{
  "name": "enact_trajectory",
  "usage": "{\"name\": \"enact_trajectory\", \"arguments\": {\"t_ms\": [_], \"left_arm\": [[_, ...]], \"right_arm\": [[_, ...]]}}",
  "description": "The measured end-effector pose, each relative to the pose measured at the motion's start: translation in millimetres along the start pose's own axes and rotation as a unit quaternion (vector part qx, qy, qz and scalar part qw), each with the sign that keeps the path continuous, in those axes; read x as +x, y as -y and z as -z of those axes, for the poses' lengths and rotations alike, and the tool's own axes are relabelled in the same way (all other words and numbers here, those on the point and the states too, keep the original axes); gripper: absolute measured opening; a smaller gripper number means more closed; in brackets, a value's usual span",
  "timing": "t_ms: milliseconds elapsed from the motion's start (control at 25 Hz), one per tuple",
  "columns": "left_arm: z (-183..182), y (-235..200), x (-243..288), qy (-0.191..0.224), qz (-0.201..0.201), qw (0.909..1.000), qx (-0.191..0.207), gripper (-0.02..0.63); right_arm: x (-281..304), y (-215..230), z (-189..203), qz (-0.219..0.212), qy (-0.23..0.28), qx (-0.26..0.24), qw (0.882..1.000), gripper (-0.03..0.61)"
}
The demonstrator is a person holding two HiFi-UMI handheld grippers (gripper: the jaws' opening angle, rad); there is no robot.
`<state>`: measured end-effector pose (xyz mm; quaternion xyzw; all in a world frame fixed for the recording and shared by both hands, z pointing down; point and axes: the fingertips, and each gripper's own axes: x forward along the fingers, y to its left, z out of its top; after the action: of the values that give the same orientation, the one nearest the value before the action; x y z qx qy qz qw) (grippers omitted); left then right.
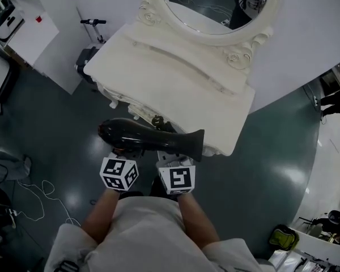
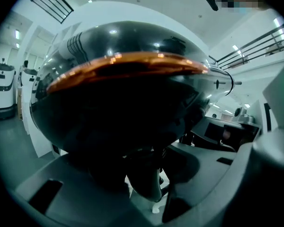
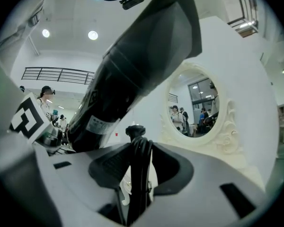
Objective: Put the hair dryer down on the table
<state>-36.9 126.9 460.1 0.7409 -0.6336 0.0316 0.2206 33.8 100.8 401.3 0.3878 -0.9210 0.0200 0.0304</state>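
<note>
Hair dryer (image 1: 150,137) aloft, short of table (image 1: 175,78).
Left gripper (image 2: 149,188) clamps its handle (image 2: 143,171), right gripper (image 3: 137,174) pinches the cord (image 3: 138,150); dryer hangs level over floor (image 1: 272,169) by the table's near edge. Advise: carry farther, lower flat onto bare top, then let go.

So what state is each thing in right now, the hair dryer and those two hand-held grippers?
Hair dryer: held level in the air by the white table's front edge, not set down.
Left hand-held gripper: closed on the hair dryer.
Right hand-held gripper: closed on the black cord.
Mirror: standing at the table's back.
</note>
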Motion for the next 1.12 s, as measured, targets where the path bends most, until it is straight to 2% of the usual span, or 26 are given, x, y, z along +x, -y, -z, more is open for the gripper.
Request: {"name": "enact_trajectory", "arguments": {"t_ms": [240,520,800,1120], "left_arm": [[-12.4,1.0,36.6,0.013,-0.024,0.9996,-0.007,0.184],[-18.0,-16.6,55.8,0.007,-0.041,0.9991,-0.009,0.184],[-25.2,-40.4,90.3,0.017,-0.025,0.9992,-0.026,0.184],[-31.4,-64.5,121.0,-0.007,-0.025,0.9995,-0.02,0.183]], "right_arm": [[24.7,40.7,-1.6,-0.016,0.006,0.005,1.0,0.141],[49.7,44.8,3.1,-0.031,0.002,0.01,0.999,0.141],[83.4,59.5,6.3,-0.023,0.005,0.0,1.0,0.142],[115.3,66.6,12.4,-0.018,-0.003,0.017,1.0,0.141]]}}
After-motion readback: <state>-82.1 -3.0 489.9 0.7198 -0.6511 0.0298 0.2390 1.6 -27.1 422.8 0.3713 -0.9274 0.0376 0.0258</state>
